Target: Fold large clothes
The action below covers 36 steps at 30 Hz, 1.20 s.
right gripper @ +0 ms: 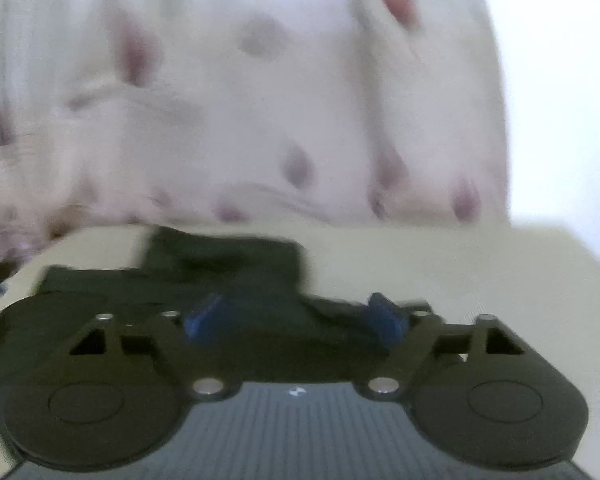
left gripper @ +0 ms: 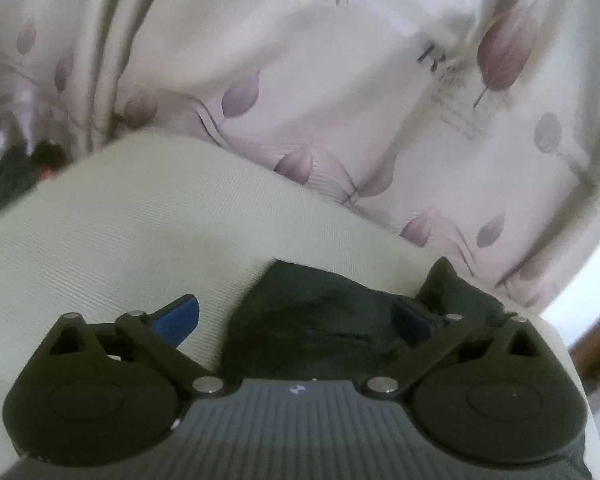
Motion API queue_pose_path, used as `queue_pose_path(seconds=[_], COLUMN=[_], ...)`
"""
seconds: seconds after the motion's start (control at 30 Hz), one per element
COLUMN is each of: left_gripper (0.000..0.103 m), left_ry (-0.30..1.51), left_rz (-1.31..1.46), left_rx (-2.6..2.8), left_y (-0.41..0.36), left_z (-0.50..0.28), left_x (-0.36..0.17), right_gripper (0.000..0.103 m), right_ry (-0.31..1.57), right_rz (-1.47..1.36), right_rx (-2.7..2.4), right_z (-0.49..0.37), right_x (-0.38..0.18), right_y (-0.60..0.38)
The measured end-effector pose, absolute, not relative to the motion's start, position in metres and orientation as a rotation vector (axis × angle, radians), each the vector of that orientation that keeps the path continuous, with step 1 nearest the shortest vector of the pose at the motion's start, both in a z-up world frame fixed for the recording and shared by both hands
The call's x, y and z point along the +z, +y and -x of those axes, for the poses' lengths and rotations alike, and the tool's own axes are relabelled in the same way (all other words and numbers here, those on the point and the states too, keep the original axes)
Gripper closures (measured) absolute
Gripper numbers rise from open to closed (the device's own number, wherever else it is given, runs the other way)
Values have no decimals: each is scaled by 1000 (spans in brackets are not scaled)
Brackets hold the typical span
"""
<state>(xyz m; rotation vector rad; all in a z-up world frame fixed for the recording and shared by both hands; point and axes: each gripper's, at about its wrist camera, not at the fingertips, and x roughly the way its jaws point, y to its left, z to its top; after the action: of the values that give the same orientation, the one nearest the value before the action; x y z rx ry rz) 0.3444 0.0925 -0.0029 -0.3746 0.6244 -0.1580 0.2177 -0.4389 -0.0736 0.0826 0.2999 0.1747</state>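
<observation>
Behind, a pale curtain (left gripper: 340,80) printed with mauve leaves is seen hanging just past the far edge of a cream ribbed surface (left gripper: 120,220), closing that side off. One dark garment (left gripper: 320,320) is laid on this surface. The left gripper (left gripper: 296,320) is held wide open, with garment cloth bunched between its two blue fingers. In the blurred right wrist view, the right gripper (right gripper: 296,316) is likewise spread open over the garment (right gripper: 228,260). Bare surface (right gripper: 480,280) is left to its right, up to a rounded corner.
</observation>
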Motion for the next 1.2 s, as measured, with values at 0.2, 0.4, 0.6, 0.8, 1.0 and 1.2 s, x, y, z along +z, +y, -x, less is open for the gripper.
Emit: queue_pose_path(seconds=[0.2, 0.4, 0.6, 0.8, 1.0, 1.2], left_gripper=[2, 20, 18, 28, 66, 77], left_ry=[751, 858, 880, 858, 883, 823], left_rz=[307, 337, 416, 489, 441, 482], left_rx=[-257, -461, -646, -801, -867, -888], left_y=[131, 128, 123, 117, 98, 112], left_z=[-329, -348, -385, -426, -431, -400], left_x=[-16, -52, -76, -93, -100, -95], right_gripper=[17, 17, 17, 17, 17, 17], right_ry=[286, 327, 341, 365, 345, 351], right_rz=[-74, -97, -91, -98, -74, -50], right_rx=[279, 286, 259, 254, 295, 339], right_z=[-165, -158, -166, -183, -195, -202], right_x=[-93, -99, -94, -101, -102, -103], right_y=[-399, -394, -392, -385, -372, -357])
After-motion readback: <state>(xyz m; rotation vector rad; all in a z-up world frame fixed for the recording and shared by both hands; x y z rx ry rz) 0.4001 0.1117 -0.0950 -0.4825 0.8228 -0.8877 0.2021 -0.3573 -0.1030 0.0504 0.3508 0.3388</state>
